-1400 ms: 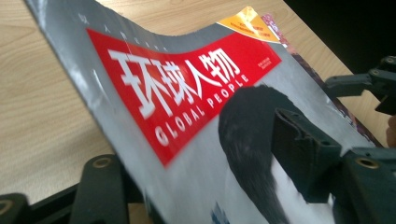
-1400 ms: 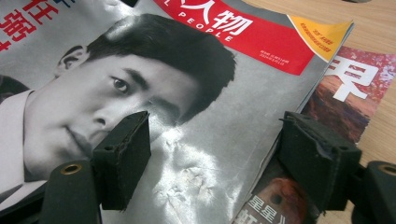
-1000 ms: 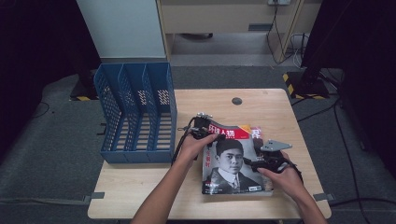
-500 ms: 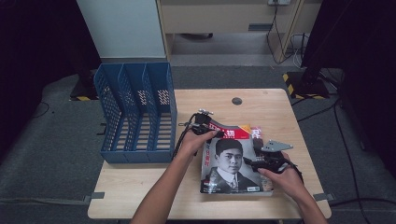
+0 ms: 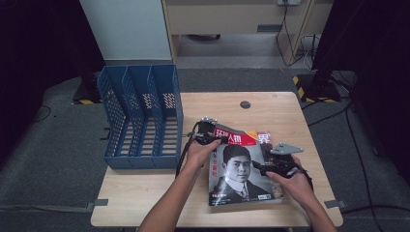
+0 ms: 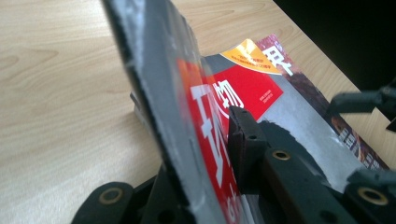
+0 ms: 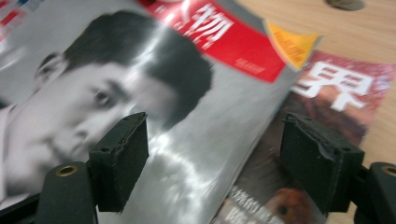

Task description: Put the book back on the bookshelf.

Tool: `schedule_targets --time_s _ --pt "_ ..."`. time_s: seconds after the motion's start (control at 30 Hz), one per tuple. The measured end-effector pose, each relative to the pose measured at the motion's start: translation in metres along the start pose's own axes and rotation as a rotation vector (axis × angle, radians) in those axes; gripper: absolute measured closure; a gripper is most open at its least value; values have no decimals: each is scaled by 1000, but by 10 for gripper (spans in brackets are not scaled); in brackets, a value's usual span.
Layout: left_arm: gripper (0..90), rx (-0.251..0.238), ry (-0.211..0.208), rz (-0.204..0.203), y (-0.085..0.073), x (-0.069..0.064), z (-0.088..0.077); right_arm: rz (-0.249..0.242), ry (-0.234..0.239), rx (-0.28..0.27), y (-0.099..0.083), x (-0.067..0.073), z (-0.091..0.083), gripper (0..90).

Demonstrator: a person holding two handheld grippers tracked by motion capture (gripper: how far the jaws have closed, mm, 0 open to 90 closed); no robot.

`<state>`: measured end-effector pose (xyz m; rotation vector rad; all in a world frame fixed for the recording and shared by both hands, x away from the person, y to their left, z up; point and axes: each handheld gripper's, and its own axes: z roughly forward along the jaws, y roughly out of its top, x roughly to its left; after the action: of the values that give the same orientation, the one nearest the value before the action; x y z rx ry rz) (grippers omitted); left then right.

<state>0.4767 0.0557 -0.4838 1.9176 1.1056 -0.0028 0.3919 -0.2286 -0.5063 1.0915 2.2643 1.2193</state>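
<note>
A magazine (image 5: 239, 169) with a grey portrait cover and red title block lies on top of a second magazine (image 5: 265, 139) on the wooden table. My left gripper (image 5: 212, 137) is at its upper left corner. Its jaws have just been closing, and in the left gripper view the left gripper (image 6: 205, 135) clamps the lifted cover edge (image 6: 187, 93), one pad (image 6: 243, 135) pressing on the red title. My right gripper (image 5: 258, 166) rests at the magazine's right edge. Its jaws have just been opening, and the right gripper (image 7: 219, 144) stands wide above the cover (image 7: 93, 70) and the lower magazine (image 7: 341, 93).
A blue three-slot file rack (image 5: 140, 116) stands at the table's left side, close to my left hand. A small dark round disc (image 5: 245, 104) sits in the table (image 5: 290, 111) near its far edge. Bare wood lies beyond the magazines.
My left hand has shifted slightly at the magazine's upper left corner, and that edge now stands raised. My right hand has stayed where it was.
</note>
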Motion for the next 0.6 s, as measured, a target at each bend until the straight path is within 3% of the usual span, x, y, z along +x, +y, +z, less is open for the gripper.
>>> schedule_targets --time_s 0.13,0.2,0.23,0.33,0.43,0.6 --pt "770 20 -3 26 -5 -3 -5 -10 -3 38 7 5 9 229" --pt "766 24 -9 24 -7 -4 -6 1 -6 44 7 5 12 225" --pt "763 29 -14 28 -8 -4 -7 30 -16 50 7 4 19 224" --pt "744 56 -31 37 -8 -4 -10 26 -14 64 10 3 21 236" --pt "693 74 -52 51 -7 -3 -9 7 -7 56 10 3 22 264" --pt "617 83 -80 37 -1 -2 -5 -4 8 37 7 1 21 275"
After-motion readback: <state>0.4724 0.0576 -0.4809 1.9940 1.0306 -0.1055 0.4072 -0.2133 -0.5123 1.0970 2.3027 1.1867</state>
